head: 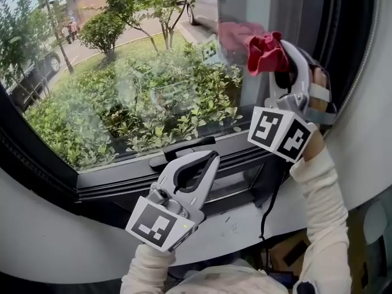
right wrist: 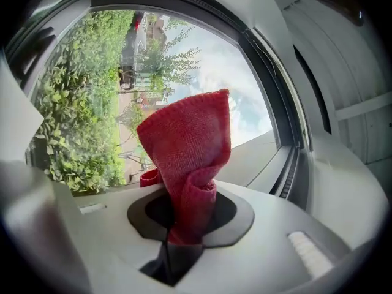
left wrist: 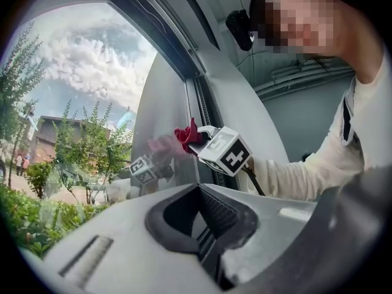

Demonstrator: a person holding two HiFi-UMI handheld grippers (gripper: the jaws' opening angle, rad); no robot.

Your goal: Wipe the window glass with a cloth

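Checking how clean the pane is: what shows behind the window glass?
Behind the window glass lie green shrubs, trees, a road and a parked car. The red cloth, clamped in the right gripper, hides whatever lies behind the upper right patch.

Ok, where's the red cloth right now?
Upper right of the head view: the red cloth is pinched in the right gripper's claw, held up by the window glass near its right-hand frame.
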